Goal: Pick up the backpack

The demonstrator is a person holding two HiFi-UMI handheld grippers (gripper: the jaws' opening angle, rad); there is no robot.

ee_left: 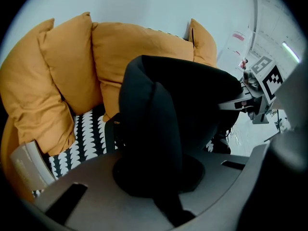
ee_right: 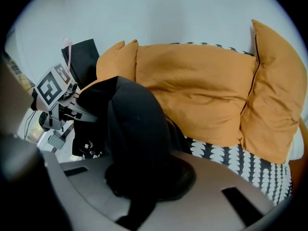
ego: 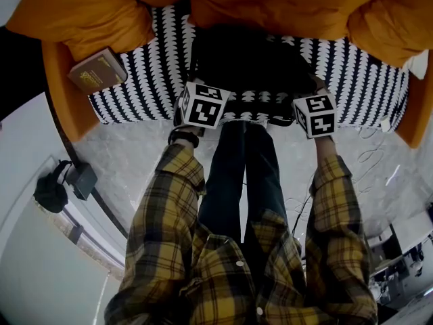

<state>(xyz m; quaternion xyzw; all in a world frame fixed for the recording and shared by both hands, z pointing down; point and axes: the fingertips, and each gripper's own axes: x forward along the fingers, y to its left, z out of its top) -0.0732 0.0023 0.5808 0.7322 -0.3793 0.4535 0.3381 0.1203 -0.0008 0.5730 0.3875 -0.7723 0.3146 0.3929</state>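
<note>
A black backpack [ego: 254, 63] lies on the black-and-white patterned seat [ego: 142, 80] of an orange sofa. My left gripper [ego: 203, 90] is at the backpack's front left edge, and in the left gripper view its jaws [ee_left: 159, 177] are shut on a padded black shoulder strap [ee_left: 154, 124]. At the front right edge is my right gripper [ego: 312, 103], whose jaws [ee_right: 144, 177] are shut on the other black strap [ee_right: 137, 129]. The marker cubes hide both sets of fingertips in the head view. Each gripper shows in the other's view: right gripper [ee_left: 257, 93], left gripper [ee_right: 57, 105].
Orange cushions [ego: 284, 2] line the sofa's back and sides. A brown book [ego: 98, 71] lies on the seat's left end. The person's legs [ego: 243, 175] stand close to the sofa front. On the floor are a black pouch [ego: 51, 191] at left and thin cables [ego: 372, 158] at right.
</note>
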